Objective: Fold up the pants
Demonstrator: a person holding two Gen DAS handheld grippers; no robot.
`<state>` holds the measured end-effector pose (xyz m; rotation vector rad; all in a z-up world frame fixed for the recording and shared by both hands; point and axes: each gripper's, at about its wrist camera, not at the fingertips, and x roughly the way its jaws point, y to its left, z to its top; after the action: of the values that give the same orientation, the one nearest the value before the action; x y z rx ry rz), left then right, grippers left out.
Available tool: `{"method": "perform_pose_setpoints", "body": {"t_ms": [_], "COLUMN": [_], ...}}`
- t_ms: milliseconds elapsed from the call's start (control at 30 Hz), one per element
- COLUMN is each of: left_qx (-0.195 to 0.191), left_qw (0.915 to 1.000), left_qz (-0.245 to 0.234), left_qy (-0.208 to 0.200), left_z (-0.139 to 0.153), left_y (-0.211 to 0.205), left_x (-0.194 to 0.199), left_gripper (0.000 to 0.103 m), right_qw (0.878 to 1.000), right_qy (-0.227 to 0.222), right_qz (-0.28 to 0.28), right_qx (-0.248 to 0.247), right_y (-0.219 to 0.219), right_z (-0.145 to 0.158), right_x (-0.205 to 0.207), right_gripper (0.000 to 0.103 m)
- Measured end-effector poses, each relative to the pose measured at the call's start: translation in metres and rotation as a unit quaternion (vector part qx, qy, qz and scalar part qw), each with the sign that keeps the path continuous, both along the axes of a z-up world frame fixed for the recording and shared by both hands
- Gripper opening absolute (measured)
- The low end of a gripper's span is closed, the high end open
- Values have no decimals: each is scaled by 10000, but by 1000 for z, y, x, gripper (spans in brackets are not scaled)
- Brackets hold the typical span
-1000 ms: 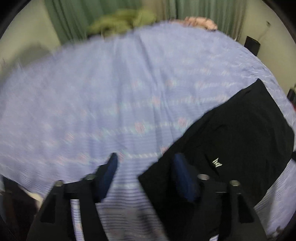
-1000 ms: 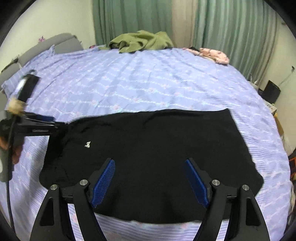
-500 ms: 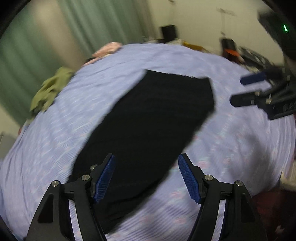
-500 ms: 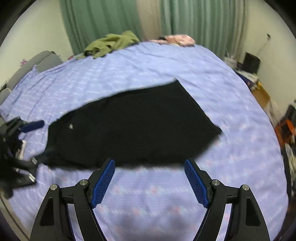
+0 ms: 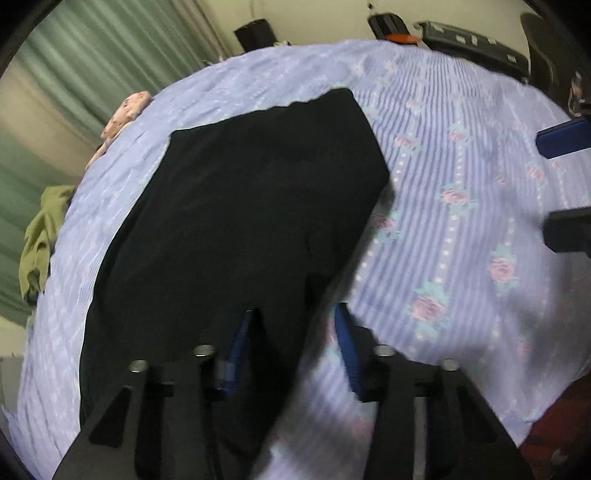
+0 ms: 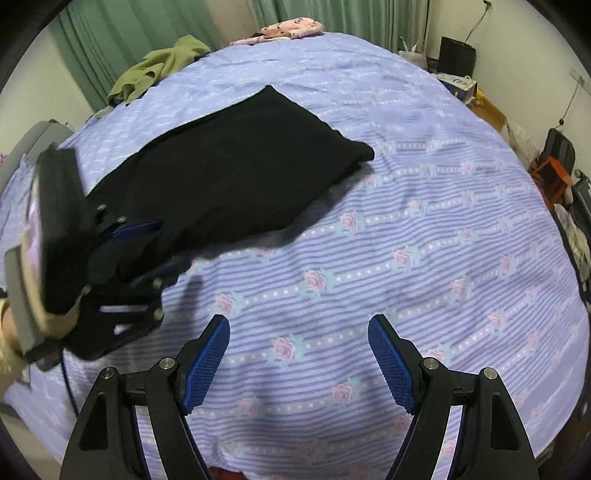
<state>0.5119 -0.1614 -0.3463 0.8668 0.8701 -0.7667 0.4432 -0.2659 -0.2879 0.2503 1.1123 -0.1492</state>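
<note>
The black pants [image 6: 236, 173] lie flat on the bed [image 6: 424, 258], already doubled into a long dark panel that runs from about 9 o'clock up toward 12 o'clock in the right wrist view, with the far corner ending near the middle of the sheet. That flat, narrow lay suits a further fold along the length, which is probably why the near end is being taken up.

The left gripper [image 5: 291, 332] points steeply down at the near corner of the pants, at roughly 6 o'clock in its own view. Its jaws are closing, and a strip of the black cloth sits between the blue pads [image 5: 240, 347]; whether they press on it yet cannot be made out through the blur. From the right wrist view the same gripper shows at 8 o'clock, low over that edge of the cloth.

The right gripper [image 6: 299, 354] hangs over bare striped sheet at 6 o'clock, well apart from the pants, its jaws spread wide with nothing between them. It appears to be waiting to take a second corner.

An olive garment [image 6: 159, 70] and a pink one [image 6: 291, 27] sit at the far edge, clear of the work.
</note>
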Motion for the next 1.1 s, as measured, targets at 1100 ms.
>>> {"method": "perform_pose_setpoints", "body": {"t_ms": [1100], "left_qx": [-1626], "left_qw": [9296], "left_qz": [1985], "left_qy": [2647], "left_z": [-11], "left_y": [62], "left_x": [195], "left_gripper": [14], "right_qw": [9682], "right_qy": [-927], "right_qz": [960], "right_qx": [2117], "right_y": [35], "right_z": [-55], "right_x": [177], "right_gripper": [54]}}
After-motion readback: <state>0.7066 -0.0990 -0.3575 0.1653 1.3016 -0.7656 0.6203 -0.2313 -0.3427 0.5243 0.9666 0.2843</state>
